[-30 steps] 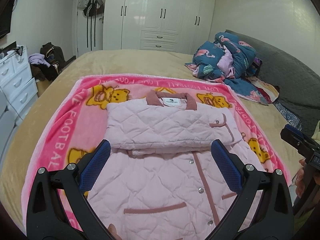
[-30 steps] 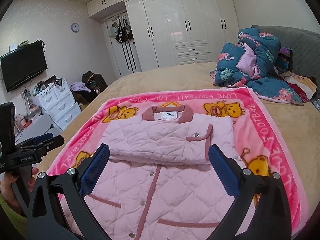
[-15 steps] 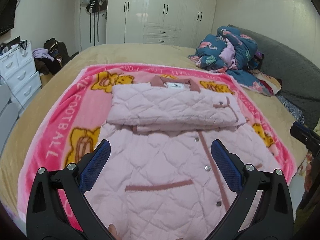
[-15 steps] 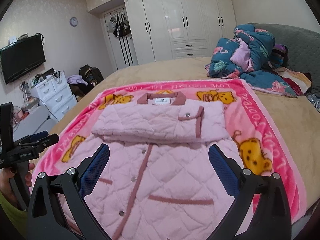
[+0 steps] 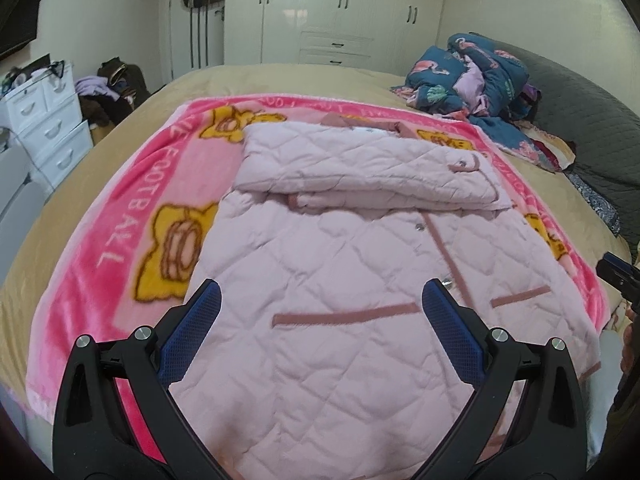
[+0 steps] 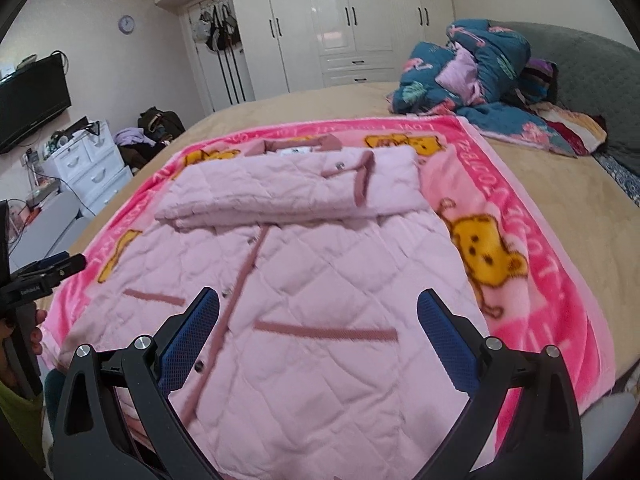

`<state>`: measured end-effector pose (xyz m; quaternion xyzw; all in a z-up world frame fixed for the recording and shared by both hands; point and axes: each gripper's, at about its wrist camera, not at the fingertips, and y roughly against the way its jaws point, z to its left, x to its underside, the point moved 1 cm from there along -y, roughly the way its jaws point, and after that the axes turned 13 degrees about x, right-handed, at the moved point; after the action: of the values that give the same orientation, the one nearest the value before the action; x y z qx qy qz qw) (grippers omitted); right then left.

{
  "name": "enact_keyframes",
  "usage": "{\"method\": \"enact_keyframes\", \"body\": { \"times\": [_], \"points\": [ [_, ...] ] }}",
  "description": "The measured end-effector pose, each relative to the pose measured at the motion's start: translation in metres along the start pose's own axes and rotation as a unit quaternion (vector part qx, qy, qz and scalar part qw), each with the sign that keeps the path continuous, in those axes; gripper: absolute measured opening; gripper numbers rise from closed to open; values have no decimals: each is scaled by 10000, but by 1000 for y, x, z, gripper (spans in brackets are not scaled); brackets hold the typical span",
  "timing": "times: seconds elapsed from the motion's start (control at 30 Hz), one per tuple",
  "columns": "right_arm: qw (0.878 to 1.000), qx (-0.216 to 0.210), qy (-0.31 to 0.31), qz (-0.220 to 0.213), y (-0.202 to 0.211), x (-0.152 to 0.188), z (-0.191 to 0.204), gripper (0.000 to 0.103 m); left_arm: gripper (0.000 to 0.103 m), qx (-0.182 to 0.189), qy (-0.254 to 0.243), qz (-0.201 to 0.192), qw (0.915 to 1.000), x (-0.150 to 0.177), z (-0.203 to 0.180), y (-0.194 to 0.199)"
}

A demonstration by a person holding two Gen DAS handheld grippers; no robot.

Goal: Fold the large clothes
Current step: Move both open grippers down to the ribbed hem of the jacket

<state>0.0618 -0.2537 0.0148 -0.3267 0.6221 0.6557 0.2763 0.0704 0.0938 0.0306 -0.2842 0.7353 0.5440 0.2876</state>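
Observation:
A pale pink quilted jacket lies front up on a pink bear-print blanket on the bed. Its sleeves are folded across the chest in a thick band below the collar. My left gripper hangs open over the jacket's lower part, nothing between its blue pads. My right gripper is open too, above the hem near the button placket. Each gripper's tip shows at the edge of the other's view.
A heap of dark floral bedding sits at the far right of the bed by a grey headboard. White drawers and clothes stand left of the bed. White wardrobes line the far wall.
Both grippers have drawn back toward the near edge of the bed and dropped lower over the jacket's hem. The jacket has not moved.

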Motion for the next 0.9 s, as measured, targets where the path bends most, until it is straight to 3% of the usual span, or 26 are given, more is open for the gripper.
{"method": "enact_keyframes", "body": {
  "times": [0.53, 0.9],
  "points": [
    [9970, 473, -82, 612, -15, 61, -56, 99, 95, -614, 484, 531, 9955, 66, 65, 3],
    [9915, 319, -393, 1202, -27, 103, -93, 99, 95, -713, 1029, 771, 9891, 102, 108, 15]
  ]
}}
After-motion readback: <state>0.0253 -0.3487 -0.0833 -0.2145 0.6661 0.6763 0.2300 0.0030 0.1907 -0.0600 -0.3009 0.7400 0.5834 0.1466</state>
